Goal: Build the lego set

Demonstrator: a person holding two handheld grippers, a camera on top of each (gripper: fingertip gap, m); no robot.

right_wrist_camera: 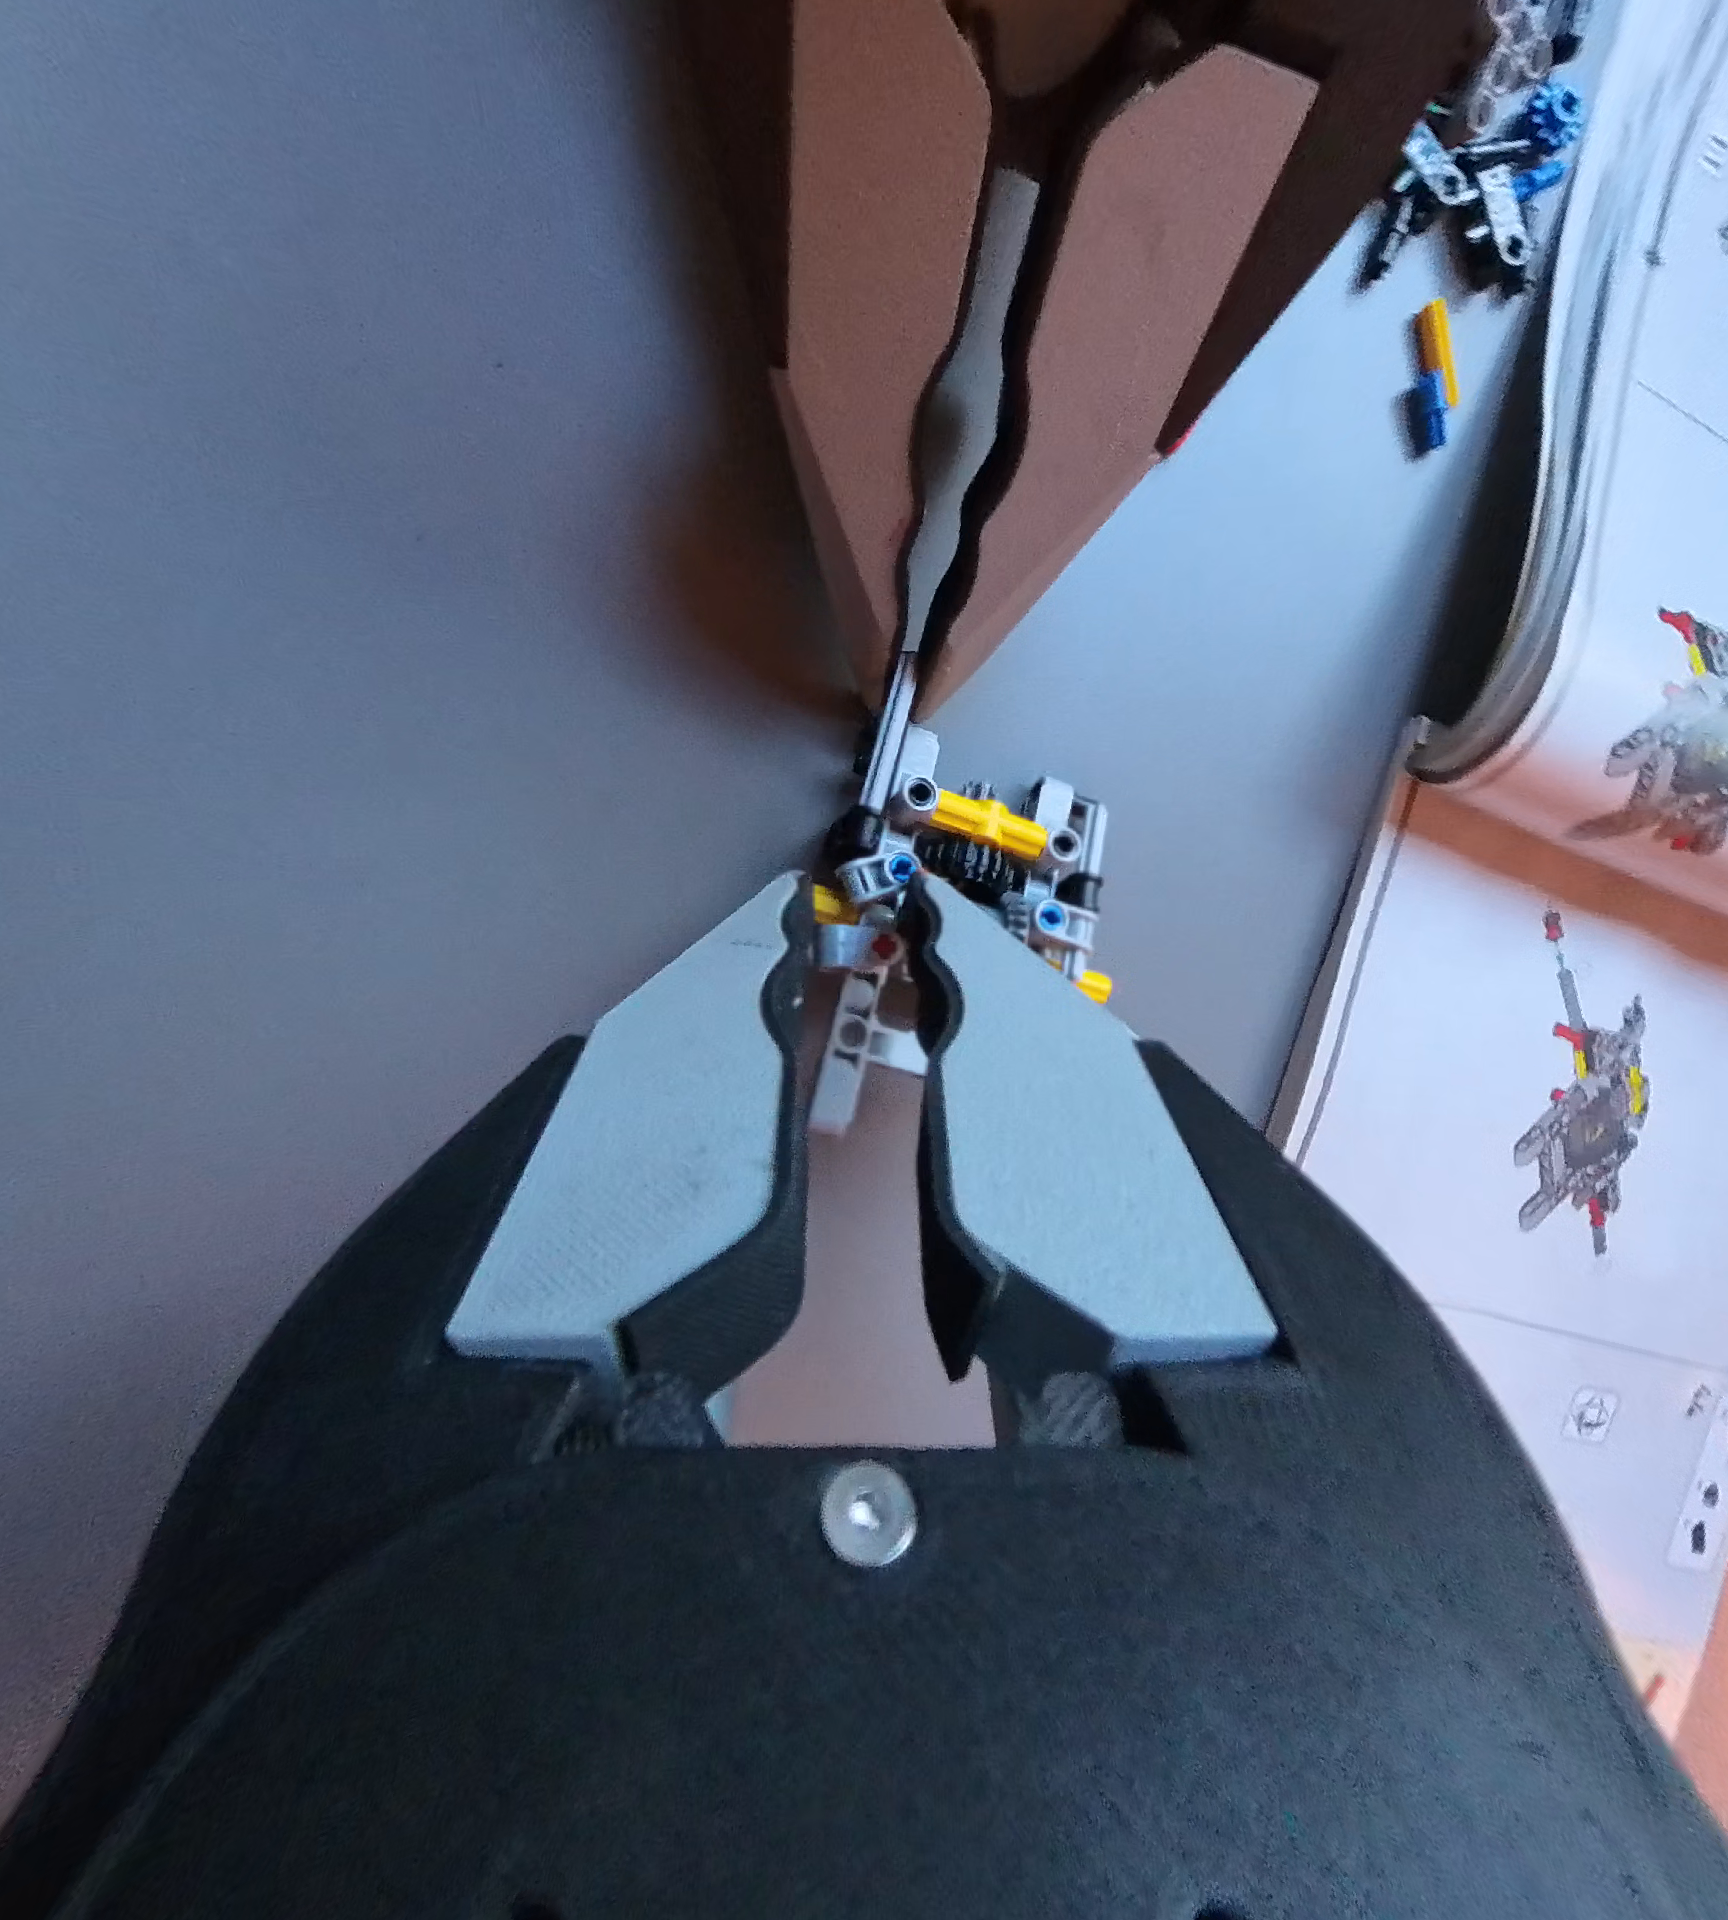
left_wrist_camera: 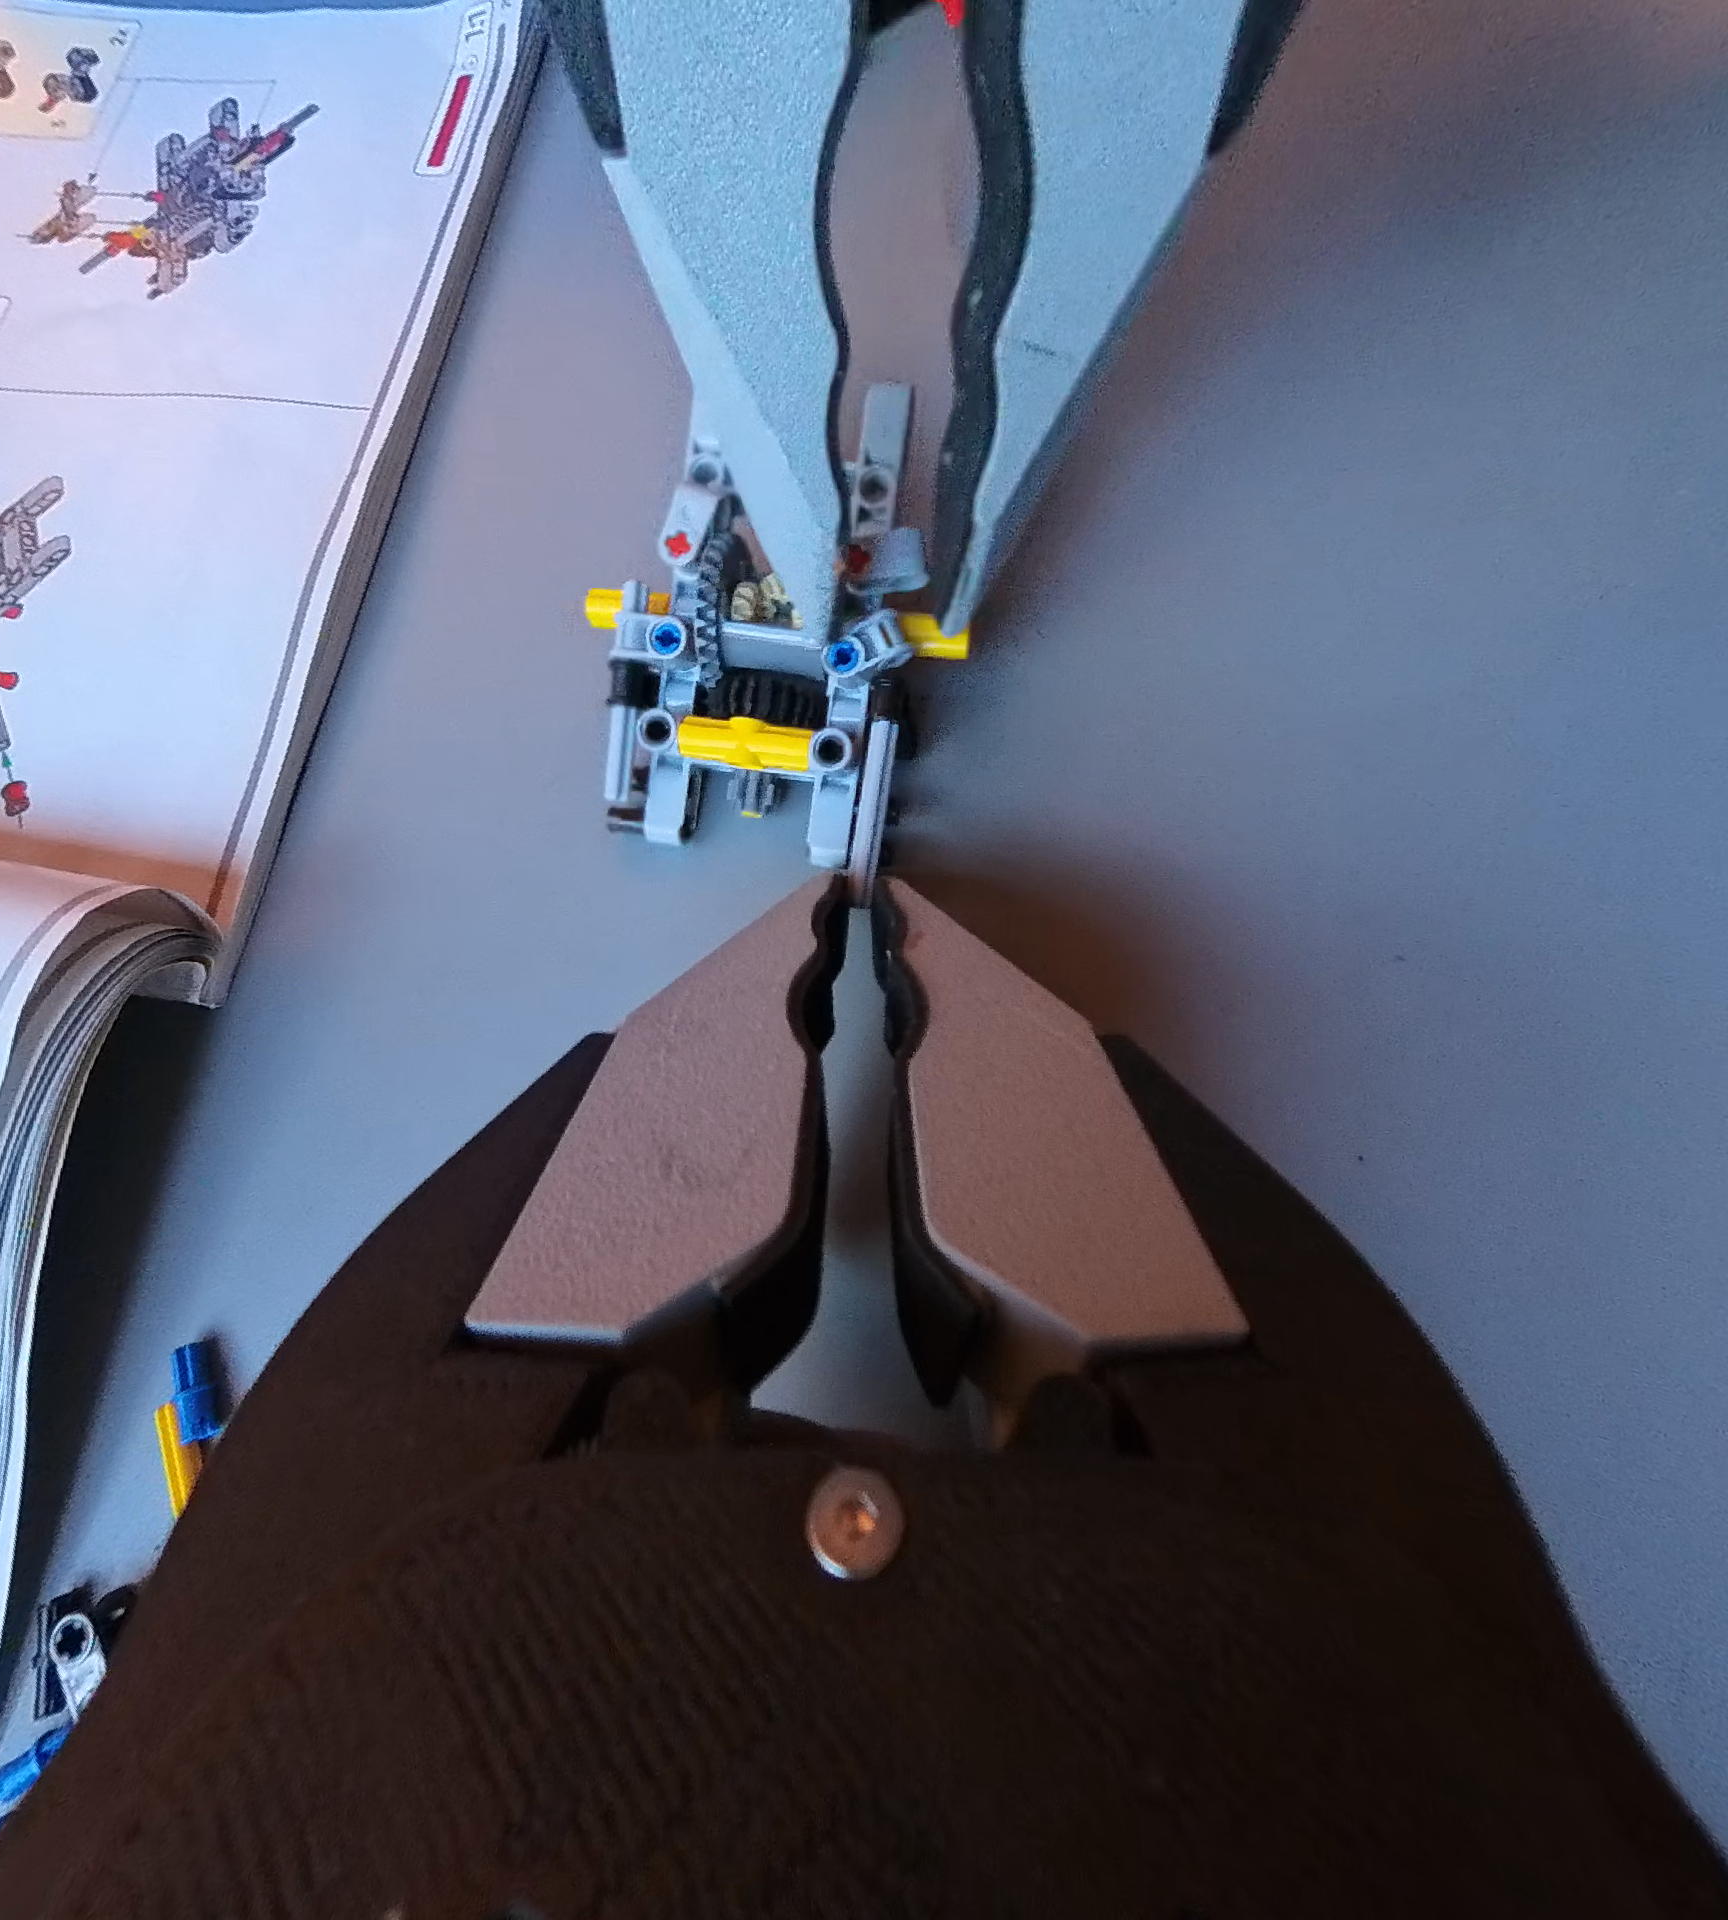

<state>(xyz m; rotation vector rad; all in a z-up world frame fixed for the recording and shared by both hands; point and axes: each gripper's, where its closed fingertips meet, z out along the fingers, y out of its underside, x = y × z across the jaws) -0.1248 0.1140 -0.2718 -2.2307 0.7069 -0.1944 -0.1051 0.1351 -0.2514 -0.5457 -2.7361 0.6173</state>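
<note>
Grey and matt, the table top [left_wrist_camera: 1359, 520] lies smooth under both my grippers, and an open instruction booklet [left_wrist_camera: 164, 416] with glossy pages lies along its edge.

Between my two tools stands a small brick assembly [left_wrist_camera: 751, 717], built from light grey plastic beams with round holes, yellow axle pieces, blue pins and black gears in the middle. It rests on the table, close to the booklet.

My left gripper [left_wrist_camera: 858, 883] has brown fingers with wavy black pads. They are closed on a thin grey beam [left_wrist_camera: 881, 790] at the side of the assembly, and the tips pinch the end of it.

My right gripper [right_wrist_camera: 860, 894] has pale grey fingers and comes from the opposite side. Its jaws stand a little apart around a small grey connector with a red axle end [right_wrist_camera: 855, 945]. If the pads press on it, I cannot tell.

I judge the assembly light and hard, with smooth, rather slippery plastic. The frame is stiff, but the parts only click together, so a strong pull or twist could separate them. The flat side beams seem to me the best place to take hold, not the gears or the protruding pins.

Some loose pieces [right_wrist_camera: 1473, 177], blue, black and yellow, lie near the booklet.
</note>
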